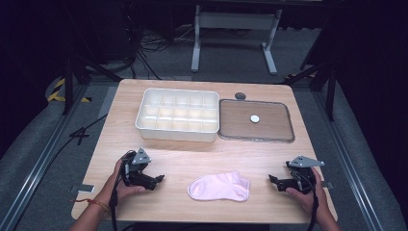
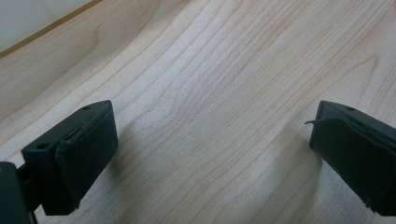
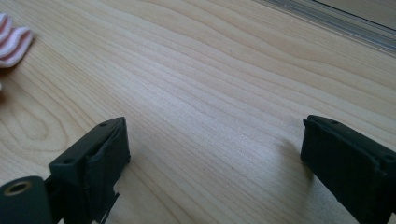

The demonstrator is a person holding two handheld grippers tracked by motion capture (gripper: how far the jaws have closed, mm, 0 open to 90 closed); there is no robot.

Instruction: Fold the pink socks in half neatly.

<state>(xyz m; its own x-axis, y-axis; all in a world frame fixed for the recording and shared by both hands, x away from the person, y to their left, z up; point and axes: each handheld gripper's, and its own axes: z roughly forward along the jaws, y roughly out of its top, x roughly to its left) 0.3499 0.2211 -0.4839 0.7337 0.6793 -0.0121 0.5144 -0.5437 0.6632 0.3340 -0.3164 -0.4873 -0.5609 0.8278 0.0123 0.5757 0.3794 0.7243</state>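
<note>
Work looked barely begun. The pale pink cotton ankle sock (image 1: 219,186) lay flat and unfolded on the light wood-grain table (image 1: 192,154), between the two tongs and touched by neither. The left gripper (image 1: 159,179) rested low on the table just left of the sock, pointing toward it; in the left gripper view (image 2: 210,154) its black padded jaws stood spread wide with only bare wood between them. The right gripper (image 1: 272,180) sat on the far side of the sock, a bit farther off, also pointing inward; the right gripper view (image 3: 215,154) showed jaws spread apart, nothing pinched, and a pink ribbed edge of the sock (image 3: 11,39) up ahead to its left.

Well beyond both tongs stood the white plastic organiser tray with a grid of small compartments (image 1: 177,114), every visible cell empty. Touching its side, beyond the right gripper, lay the flat clear rectangular lid with a grey rim (image 1: 256,120), off the tray, a small white round disc (image 1: 254,118) at its middle.

Judged: picking up, probably folding and stowing the sock in a cell, and any lidding all remained to do.

No brand, label or readable writing showed on anything; the disc was too small to read.
</note>
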